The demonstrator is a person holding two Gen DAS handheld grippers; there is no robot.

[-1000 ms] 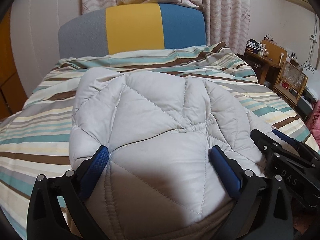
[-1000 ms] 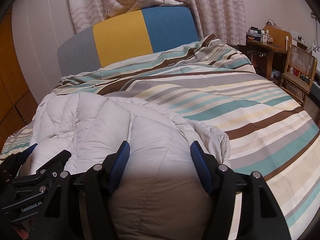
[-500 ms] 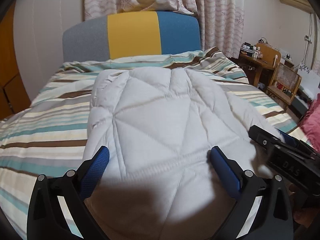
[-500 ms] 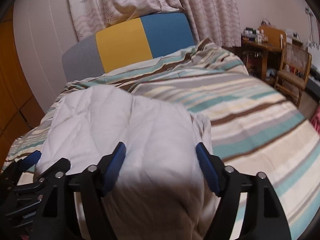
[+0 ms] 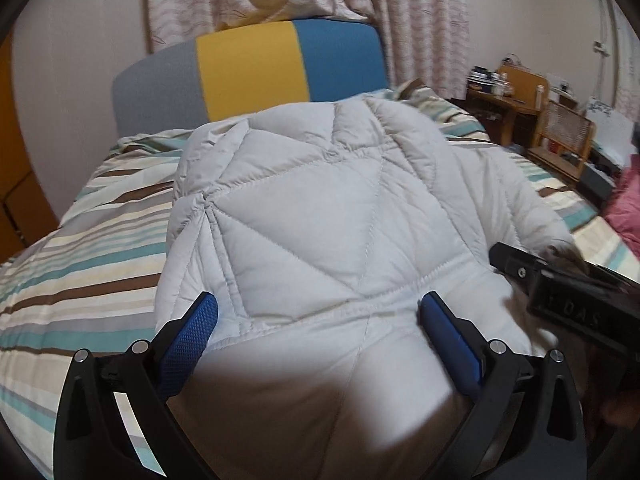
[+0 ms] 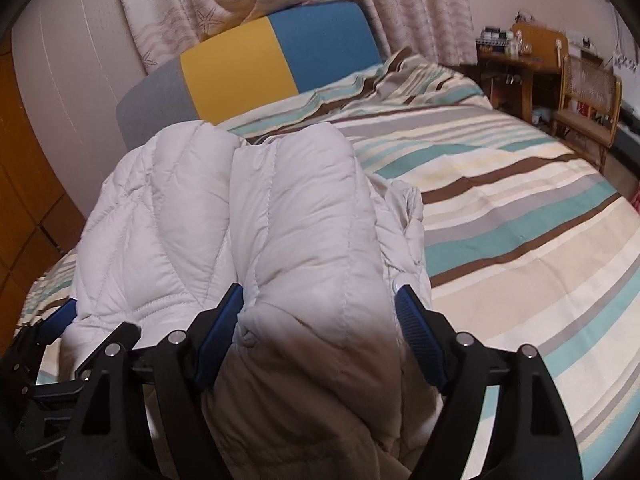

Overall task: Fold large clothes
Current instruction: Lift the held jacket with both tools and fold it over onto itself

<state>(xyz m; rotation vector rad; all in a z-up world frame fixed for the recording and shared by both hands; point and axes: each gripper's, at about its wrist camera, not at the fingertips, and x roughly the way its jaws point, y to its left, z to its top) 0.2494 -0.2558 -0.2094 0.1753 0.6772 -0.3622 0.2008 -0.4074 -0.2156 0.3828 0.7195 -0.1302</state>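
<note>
Both tools bracketed the folded quilted jacket point(image 5: 320, 220) on the bed point(image 6: 520, 208), below the headboard point(image 6: 276, 64). The left tool point(image 5: 318, 320) stood apart; the right tool point(image 6: 320, 312) was opening, so the fold seemed finished. Next: draw both clear without snagging

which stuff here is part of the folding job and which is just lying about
Job: quilted jacket, left gripper, right gripper, its jaws opening around the jacket.
Lying about: striped bedding, headboard, curtains, desk, chair.

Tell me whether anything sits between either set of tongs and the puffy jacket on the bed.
Nothing visible does. The quilted jacket bulges directly between the left tongs, and between the right tongs too, whose jaws are opening. Only the striped bedspread lies around it.
</note>
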